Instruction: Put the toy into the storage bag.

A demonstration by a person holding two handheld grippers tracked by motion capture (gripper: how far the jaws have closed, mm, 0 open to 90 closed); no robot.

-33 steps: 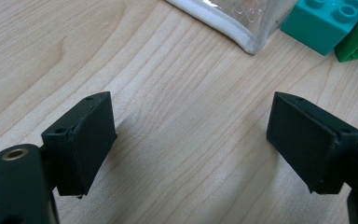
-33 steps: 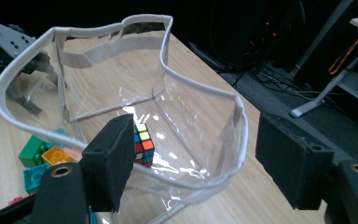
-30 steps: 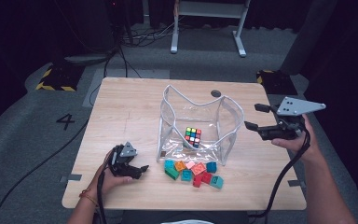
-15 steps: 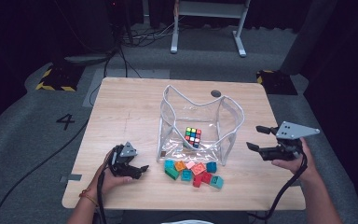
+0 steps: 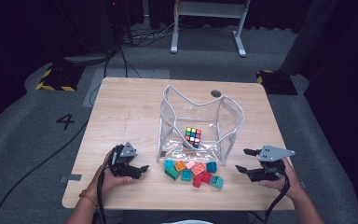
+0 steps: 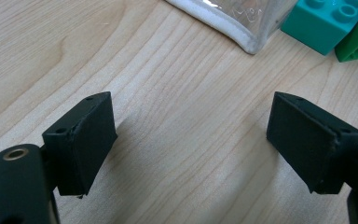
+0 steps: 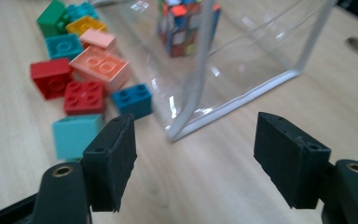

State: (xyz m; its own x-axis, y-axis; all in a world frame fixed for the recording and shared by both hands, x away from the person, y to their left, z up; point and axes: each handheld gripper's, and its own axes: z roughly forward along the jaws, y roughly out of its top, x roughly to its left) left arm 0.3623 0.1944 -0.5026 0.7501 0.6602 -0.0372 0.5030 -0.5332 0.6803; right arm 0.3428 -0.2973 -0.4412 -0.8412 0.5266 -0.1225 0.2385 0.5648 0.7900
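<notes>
You hold both the left gripper (image 5: 142,168) and right gripper (image 5: 242,161) released and empty, flanking the bricks (image 5: 193,170) before the open clear bag (image 5: 233,116), ready for loading.

Teal, red, orange, pink, green and blue bricks (image 5: 192,171) beside a clear bag (image 5: 200,123) holding a multicoloured cube (image 5: 193,136).

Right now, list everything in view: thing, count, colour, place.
table: one, light wood, centre.
clear bag: one, transparent with white edging, open, mid-table.
puzzle cube: one, multicoloured, inside the bag.
toy bricks: about ten, teal, green, orange, pink, red, blue, in front of the bag.
floor number 4: one, black, left of the table.
left gripper: one, black, open, near the left front edge.
right gripper: one, black, open, right of the bricks.
</notes>
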